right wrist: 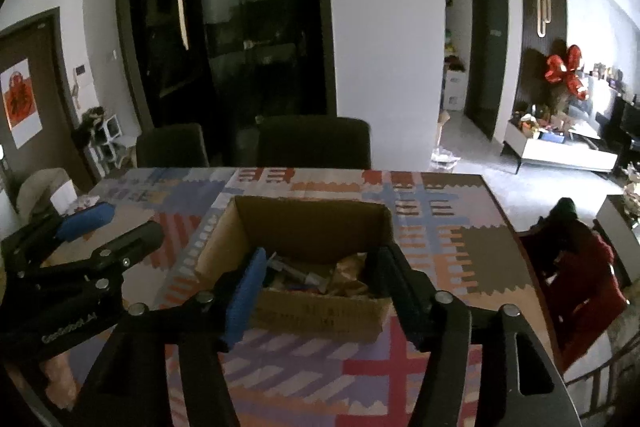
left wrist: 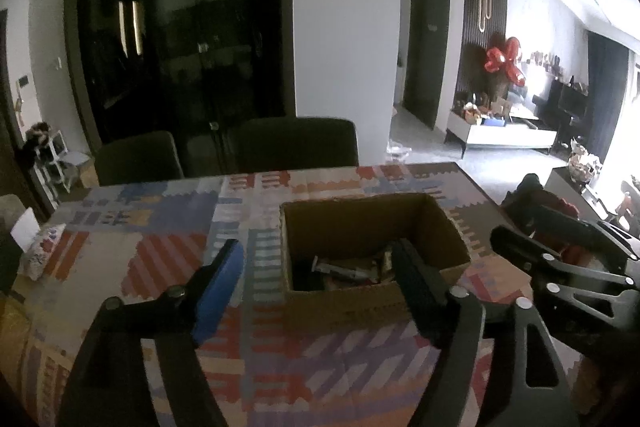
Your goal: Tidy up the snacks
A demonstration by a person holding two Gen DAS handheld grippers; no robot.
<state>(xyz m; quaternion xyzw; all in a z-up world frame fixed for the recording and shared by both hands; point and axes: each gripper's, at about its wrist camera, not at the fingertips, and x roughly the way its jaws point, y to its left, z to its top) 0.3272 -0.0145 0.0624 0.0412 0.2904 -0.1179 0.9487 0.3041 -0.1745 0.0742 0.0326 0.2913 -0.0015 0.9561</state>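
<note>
My left tool hangs with its blue-padded fingers spread wide and nothing between them, low over the surface with its patchwork cloth of red, blue and orange. My right tool is likewise apart and empty; from the left wrist it shows at three o'clock. Just ahead at twelve o'clock sits the open brown cardboard box, its near wall between my right fingers. Inside lie the wrapped snacks, jumbled and too dim to tell apart. Beyond the far edge, two dark chairs face me, with a black glass-door cabinet behind.
</note>
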